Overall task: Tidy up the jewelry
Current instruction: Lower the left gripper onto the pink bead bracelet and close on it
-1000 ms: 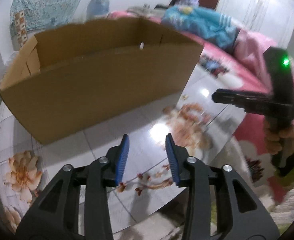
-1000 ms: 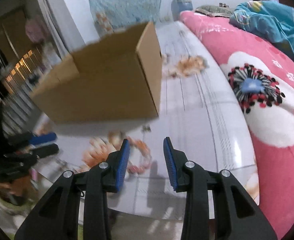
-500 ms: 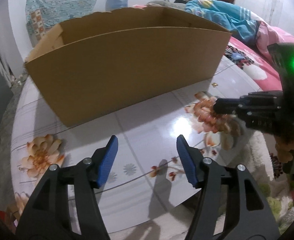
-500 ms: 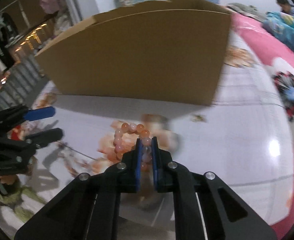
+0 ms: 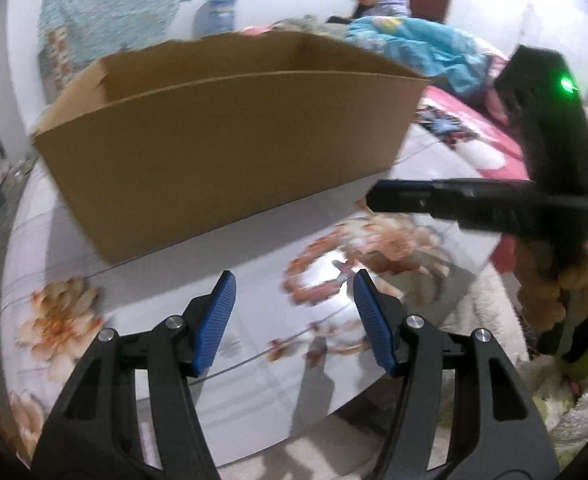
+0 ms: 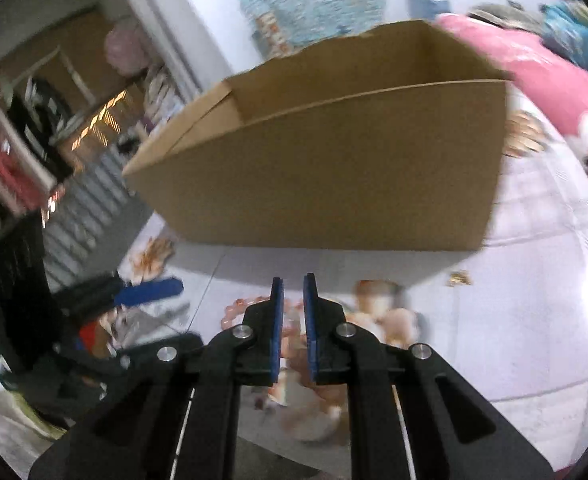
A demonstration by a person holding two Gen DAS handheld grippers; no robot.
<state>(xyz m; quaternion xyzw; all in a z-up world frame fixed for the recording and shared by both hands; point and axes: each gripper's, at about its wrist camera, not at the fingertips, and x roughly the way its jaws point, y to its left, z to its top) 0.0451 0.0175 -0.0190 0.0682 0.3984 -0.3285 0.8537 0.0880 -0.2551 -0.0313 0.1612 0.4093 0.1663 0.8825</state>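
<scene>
Your right gripper (image 6: 292, 312) is clamped on the pink bead bracelet (image 6: 241, 307), just above the glossy floral table (image 6: 533, 320) in front of the cardboard box (image 6: 333, 168). Your left gripper (image 5: 294, 320) hangs with jaws apart, nothing between them, over the table near the box.

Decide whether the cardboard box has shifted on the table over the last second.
No. The cardboard box keeps its near corner just beyond the same lotus print on the table.
</scene>
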